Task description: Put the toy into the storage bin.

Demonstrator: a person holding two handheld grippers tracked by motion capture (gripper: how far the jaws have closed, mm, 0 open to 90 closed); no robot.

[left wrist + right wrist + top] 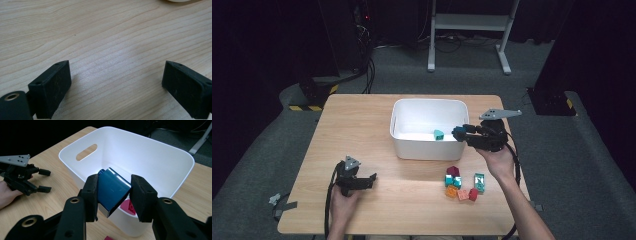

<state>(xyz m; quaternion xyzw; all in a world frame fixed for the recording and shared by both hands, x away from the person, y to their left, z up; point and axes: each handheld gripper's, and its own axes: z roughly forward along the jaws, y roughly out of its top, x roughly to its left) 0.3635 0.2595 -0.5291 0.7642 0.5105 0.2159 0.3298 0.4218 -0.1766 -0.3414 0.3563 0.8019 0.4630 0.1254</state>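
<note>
Gripping a dark blue block (112, 188) above the white bin's (175, 155) near rim, right claw (113, 195); left claw (116, 87) agape, empty.

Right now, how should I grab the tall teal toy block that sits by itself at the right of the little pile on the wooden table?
Come straight down from above and pinch the tall teal toy block across its two long side faces. It sits apart from the other blocks, so the jaws should fit on both sides. Its finer shape is too small to tell.
</note>
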